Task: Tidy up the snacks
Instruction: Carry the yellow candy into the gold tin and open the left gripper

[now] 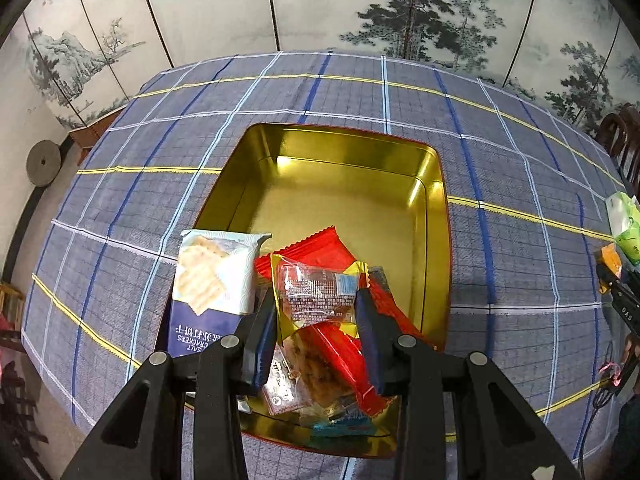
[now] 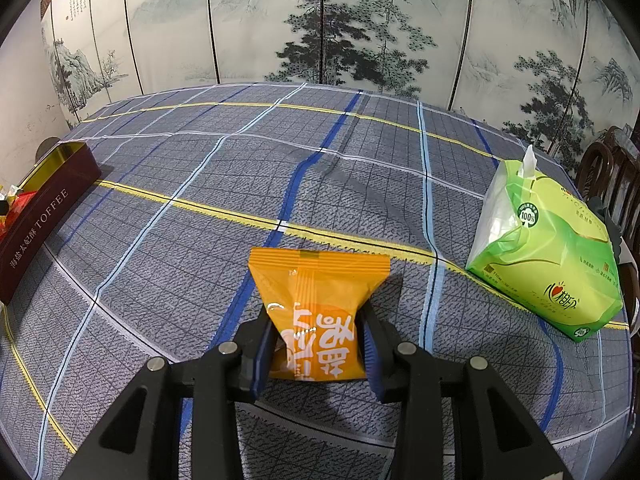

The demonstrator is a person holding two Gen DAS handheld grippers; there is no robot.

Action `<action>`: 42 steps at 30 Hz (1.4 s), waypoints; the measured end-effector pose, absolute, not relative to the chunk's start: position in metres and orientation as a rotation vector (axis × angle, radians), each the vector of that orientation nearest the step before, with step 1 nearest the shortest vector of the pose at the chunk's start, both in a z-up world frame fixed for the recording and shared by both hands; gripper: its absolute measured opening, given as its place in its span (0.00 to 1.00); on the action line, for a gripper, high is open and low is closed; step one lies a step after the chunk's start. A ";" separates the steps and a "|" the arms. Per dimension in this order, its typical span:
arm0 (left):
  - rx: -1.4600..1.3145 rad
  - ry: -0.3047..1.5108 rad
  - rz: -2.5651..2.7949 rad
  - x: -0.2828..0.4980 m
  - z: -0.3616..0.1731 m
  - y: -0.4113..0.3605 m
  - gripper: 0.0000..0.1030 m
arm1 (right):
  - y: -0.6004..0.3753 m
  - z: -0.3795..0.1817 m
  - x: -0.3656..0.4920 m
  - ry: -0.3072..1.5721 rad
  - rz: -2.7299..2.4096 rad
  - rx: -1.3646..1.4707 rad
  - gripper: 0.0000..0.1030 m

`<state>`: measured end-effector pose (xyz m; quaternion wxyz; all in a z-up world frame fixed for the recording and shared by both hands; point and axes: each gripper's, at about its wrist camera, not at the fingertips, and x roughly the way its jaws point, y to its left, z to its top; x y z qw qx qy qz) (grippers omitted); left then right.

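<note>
In the right wrist view, the right gripper has its fingers closed narrowly on the lower half of an orange foil snack packet with white lettering, whose long axis runs toward 12 o'clock, straight out along the fingers. The dark red rectangular toffee tin with a gold interior lies far off at 9 to 10 o'clock, so the coming carry probably has to sweep left across the grey-blue checked cloth on the desk. A green plastic tissue pack sits at 2 o'clock (no part of the sorting, I judge).

In the left wrist view, the left gripper hangs directly over the tin's near end, fingers pinching a small clear-and-yellow wrapped snack above a heap of red wrappers; a blue-and-white salt cracker packet leans on the rim at 10 o'clock. The tin's far half, toward 12 o'clock, is bare gold. The left gripper is the nearer to the tin.
</note>
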<state>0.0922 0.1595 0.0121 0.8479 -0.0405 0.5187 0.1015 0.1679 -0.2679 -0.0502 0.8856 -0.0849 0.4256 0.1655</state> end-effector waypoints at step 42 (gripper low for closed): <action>-0.084 1.076 0.194 0.084 0.025 0.165 0.55 | -0.268 -0.050 0.168 0.884 0.341 -0.179 0.37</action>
